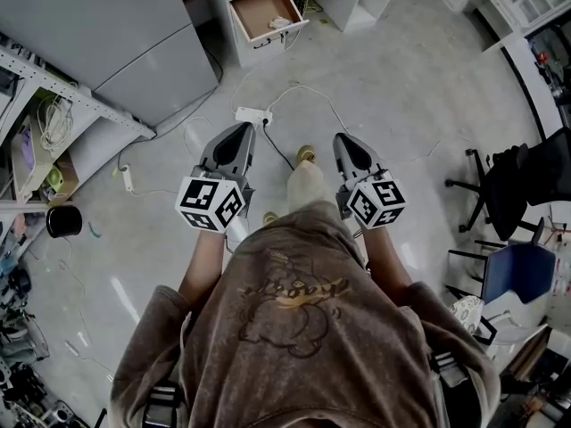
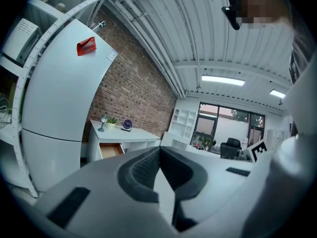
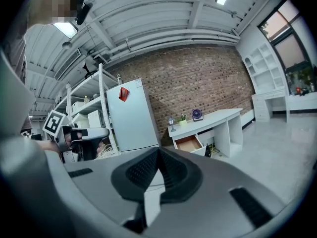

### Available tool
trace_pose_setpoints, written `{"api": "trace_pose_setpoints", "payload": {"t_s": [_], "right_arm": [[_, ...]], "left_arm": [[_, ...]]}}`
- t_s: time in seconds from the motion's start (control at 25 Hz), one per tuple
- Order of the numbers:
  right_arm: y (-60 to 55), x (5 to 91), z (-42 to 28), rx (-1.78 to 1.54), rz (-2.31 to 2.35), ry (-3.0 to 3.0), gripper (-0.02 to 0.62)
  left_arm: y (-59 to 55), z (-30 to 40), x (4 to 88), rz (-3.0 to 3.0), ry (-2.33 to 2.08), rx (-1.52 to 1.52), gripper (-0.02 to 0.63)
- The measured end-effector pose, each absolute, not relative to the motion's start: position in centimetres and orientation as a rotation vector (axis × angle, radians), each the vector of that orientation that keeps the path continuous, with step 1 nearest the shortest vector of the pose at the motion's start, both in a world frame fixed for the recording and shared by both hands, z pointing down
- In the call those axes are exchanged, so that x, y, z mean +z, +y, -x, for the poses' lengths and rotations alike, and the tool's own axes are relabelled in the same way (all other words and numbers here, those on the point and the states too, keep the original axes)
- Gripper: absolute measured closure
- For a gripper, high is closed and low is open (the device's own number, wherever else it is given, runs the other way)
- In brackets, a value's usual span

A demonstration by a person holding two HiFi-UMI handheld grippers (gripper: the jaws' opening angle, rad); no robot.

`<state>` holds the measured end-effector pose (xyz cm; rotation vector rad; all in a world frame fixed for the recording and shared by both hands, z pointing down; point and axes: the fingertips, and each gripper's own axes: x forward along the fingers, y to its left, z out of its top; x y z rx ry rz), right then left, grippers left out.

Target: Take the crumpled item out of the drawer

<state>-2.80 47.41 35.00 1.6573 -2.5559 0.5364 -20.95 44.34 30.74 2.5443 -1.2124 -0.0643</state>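
We hold our left gripper (image 1: pixel 239 132) and right gripper (image 1: pixel 344 141) with the jaws pressed together and nothing between them. The crumpled item (image 1: pixel 280 21) lies in the open drawer (image 1: pixel 259 9), well apart, ahead of both.

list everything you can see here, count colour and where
desk: 1, white, by brick wall
drawer: 1, brown inside, open, in desk
crumpled item: 1, pale, in drawer
fan: 1, dark, on desk
fridge: 1, grey, left of desk
power strip: 1, white, floor ahead
chair: 1, black, right
left gripper: 1, grey, shut, empty
right gripper: 1, grey, shut, empty
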Motion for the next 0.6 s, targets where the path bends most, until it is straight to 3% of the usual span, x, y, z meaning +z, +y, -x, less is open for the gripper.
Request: {"api": "trace_pose_setpoints", "payload": {"t_s": [0.6], "right_arm": [[37.9, 36.1, 2.3, 0.53, -1.599, -2.573, 0.598]], "left_arm": [[36.0, 20.8, 31.8, -2.524, -1.263, -0.065, 0.598]]}}
